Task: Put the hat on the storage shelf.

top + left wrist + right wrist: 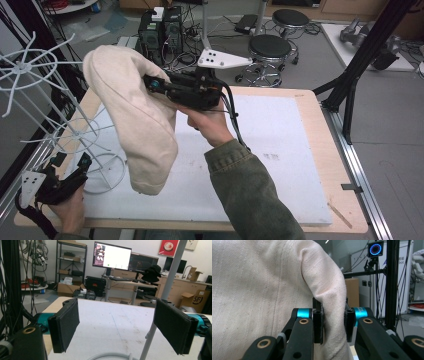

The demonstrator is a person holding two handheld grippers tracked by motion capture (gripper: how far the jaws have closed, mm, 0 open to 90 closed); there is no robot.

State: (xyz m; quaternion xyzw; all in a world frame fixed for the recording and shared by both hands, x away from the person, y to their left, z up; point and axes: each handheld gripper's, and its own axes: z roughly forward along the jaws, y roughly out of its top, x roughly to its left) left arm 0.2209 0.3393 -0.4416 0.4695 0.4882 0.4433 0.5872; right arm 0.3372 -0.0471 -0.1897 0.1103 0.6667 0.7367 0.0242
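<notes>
Your right gripper (152, 85) is clamped on a fold of the cream cloth (137, 117), holding it up over the left part of the counter (280, 135); the cloth hangs down from the jaws with its lower end just above the white mat (270, 165). Your left gripper (82, 167) sits low at the counter's near left corner, jaws wide apart and holding nothing, beside the base ring of the white wire rack (30, 75).
</notes>
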